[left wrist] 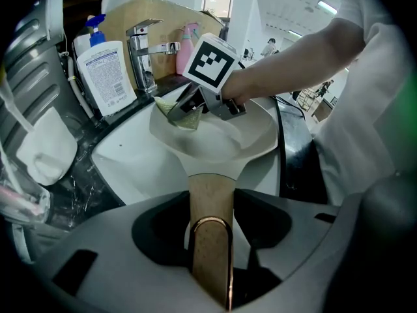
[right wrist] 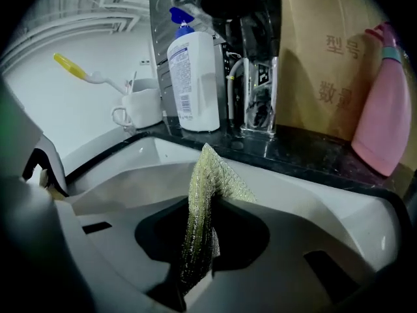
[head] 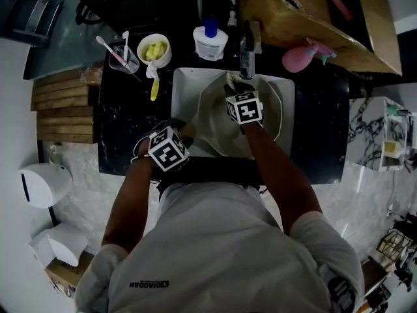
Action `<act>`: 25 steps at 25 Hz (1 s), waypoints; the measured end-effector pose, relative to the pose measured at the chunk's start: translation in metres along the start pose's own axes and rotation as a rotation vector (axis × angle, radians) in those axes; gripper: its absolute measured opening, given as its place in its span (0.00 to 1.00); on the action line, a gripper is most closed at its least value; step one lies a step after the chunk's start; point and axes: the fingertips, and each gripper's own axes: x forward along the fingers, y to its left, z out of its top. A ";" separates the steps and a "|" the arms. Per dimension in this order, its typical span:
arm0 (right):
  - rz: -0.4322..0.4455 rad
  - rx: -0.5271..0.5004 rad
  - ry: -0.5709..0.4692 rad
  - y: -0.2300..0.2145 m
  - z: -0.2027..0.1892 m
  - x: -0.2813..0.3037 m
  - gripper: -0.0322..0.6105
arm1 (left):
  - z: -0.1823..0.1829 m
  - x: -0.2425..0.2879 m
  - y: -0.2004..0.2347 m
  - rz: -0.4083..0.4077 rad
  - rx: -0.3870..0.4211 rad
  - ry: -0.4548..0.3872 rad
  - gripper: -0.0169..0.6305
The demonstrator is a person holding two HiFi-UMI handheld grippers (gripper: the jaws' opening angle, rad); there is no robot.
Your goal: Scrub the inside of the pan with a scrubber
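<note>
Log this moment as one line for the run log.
left gripper: shut on pan handle | right gripper: shut on scrubber | scrubber: inside pan | pan: in sink

1. We are seeing a pan (left wrist: 215, 139) with a smooth, pale, softly glossy inside.
2. We are reading its handle (left wrist: 210, 197) as matt, wood-like, with a shiny coppery metal loop (left wrist: 212, 223).
3. We are finding the scrubber (right wrist: 203, 201) a rough woven mesh.
4. We are noticing a polished metal faucet (left wrist: 140, 51) and a glossy black veined countertop (right wrist: 306, 152).
5. We are taking the box (right wrist: 326, 57) for matt cardboard and the pink bottle (right wrist: 384, 109) for smooth plastic.
</note>
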 end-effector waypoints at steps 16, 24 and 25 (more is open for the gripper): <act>0.154 -0.170 0.035 0.040 -0.005 0.008 0.20 | -0.001 0.002 0.000 -0.017 -0.008 0.006 0.36; 0.253 -0.350 0.059 0.074 -0.014 0.005 0.20 | -0.001 0.002 0.000 -0.001 0.004 0.005 0.36; 0.264 -0.380 0.062 0.078 -0.015 0.004 0.20 | -0.001 0.002 0.000 0.003 0.006 0.004 0.36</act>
